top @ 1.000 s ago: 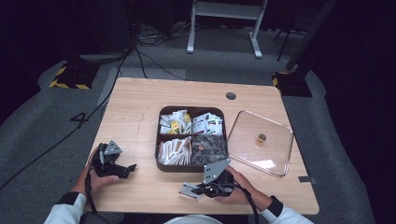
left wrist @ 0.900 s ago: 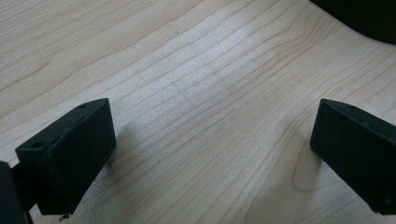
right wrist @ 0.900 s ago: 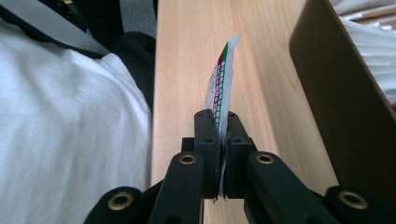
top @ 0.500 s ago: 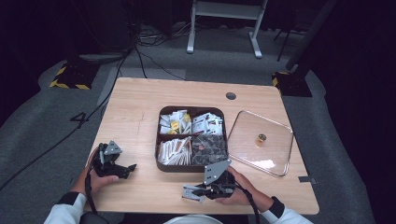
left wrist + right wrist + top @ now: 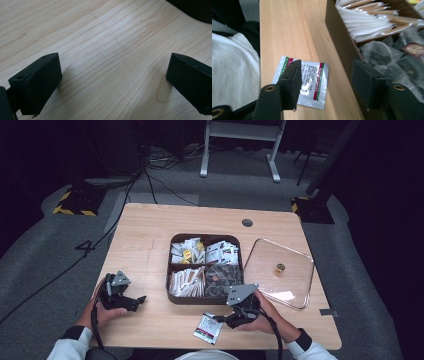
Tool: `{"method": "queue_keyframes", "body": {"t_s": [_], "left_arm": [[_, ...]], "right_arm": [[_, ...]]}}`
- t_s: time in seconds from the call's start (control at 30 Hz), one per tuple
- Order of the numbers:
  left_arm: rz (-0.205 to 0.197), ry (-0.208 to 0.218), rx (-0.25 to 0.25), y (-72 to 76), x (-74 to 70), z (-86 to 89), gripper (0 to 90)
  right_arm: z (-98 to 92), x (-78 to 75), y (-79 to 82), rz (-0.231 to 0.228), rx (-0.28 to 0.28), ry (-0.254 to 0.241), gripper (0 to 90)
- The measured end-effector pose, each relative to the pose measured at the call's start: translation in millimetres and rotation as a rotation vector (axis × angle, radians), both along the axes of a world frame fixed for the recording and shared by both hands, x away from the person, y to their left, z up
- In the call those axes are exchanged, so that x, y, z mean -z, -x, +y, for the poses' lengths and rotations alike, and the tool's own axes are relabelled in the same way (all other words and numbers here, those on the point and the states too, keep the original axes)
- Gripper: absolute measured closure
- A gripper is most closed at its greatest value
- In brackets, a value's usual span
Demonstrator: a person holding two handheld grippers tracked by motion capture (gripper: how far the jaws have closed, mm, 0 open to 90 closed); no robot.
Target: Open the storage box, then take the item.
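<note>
A silver sachet (image 5: 208,328) with red and green stripes lies flat on the wooden table near its front edge. My right gripper (image 5: 224,320) is just above it, and its jaws have just been opening. In the right gripper view the sachet (image 5: 313,82) rests on the wood below the parted jaws of that gripper (image 5: 327,75), and no pad presses on it. Beside it stands a dark brown four-compartment box (image 5: 200,301) of sachets and tea bags, its wall (image 5: 339,32) close to my right jaw. My left gripper (image 5: 134,303) is open over bare wood (image 5: 112,72).
A clear glass lid (image 5: 295,265) with a gold knob lies to the right of the box. A round cable hole (image 5: 247,223) sits at the table's far side. A person's white sleeve (image 5: 232,75) is at the front edge, by the sachet.
My right gripper's jaws have opened and let go of the sachet, which now lies flat on the table. The left gripper has not moved.
</note>
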State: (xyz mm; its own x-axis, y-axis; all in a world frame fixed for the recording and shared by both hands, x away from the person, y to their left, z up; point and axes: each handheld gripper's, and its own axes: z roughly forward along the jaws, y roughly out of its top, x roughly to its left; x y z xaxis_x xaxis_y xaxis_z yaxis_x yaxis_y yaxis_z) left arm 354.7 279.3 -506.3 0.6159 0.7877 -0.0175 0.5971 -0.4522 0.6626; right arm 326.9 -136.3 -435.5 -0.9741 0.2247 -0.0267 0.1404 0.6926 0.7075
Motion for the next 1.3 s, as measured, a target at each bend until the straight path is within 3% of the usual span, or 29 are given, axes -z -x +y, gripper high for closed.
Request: {"method": "queue_keyframes", "body": {"t_s": [0.23, 0.57, 0.7, 1.3], "left_arm": [[0.0, 0.0, 0.0, 0.0, 0.0, 0.0, 0.5], [-0.001, 0.0, 0.001, -0.1, 0.0, 0.1, 0.4], [0.001, 0.0, -0.001, 0.2, 0.0, 0.0, 0.5], [0.004, 0.002, -0.011, 1.5, 0.0, -0.2, 0.4]], "right_arm": [[-18.2, -14.2, -6.0, -0.048, 0.041, -0.036, 33.7], [-54.2, -33.5, -22.1, -0.125, 0.177, -0.081, 32.4], [-69.2, -37.0, -31.2, -0.128, 0.233, -0.096, 32.5], [-110.7, -33.7, -61.5, -0.15, 0.399, -0.071, 32.3]]}}
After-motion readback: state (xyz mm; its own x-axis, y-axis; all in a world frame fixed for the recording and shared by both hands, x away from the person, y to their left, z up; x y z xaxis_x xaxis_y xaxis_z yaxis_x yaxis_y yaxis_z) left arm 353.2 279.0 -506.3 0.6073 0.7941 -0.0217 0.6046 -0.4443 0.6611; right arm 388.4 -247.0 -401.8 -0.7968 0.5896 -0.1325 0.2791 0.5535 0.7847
